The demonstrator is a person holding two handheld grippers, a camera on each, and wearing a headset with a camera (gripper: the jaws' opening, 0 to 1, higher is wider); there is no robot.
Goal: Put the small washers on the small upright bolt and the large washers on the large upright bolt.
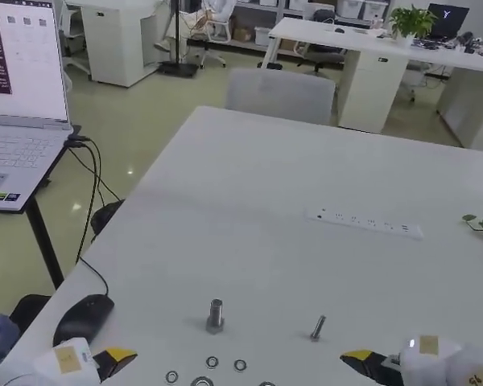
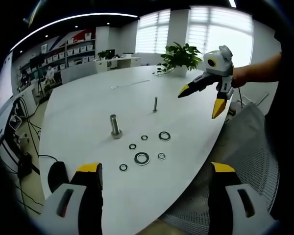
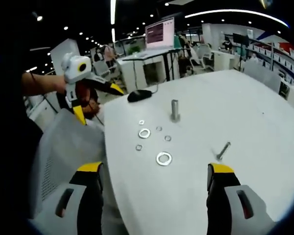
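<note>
Left gripper view: left tongs [image 2: 155, 171] spread wide, empty, touching nothing, hanging over the near edge of the white worktop [image 2: 88, 98]. Same for the right tongs [image 3: 155, 168]: gaping, nothing between the jaws. Loose washers [image 2: 141, 158] lie flat on the worktop at 5 o'clock of the large bolt [image 2: 115, 126]; the small bolt [image 2: 155, 104] stands at 2 o'clock of it, all well apart from both tongs.

White workbench [image 1: 306, 177], open laptop [image 1: 24, 64] on a stand at left, grey chair [image 1: 280, 95] at the far edge, white desks [image 1: 346, 36] beyond, potted plant [image 1: 410, 20] far right, glossy pale floor [image 1: 137, 137], windows with blinds [image 2: 210, 27], ceiling strip lights [image 3: 113, 14].
</note>
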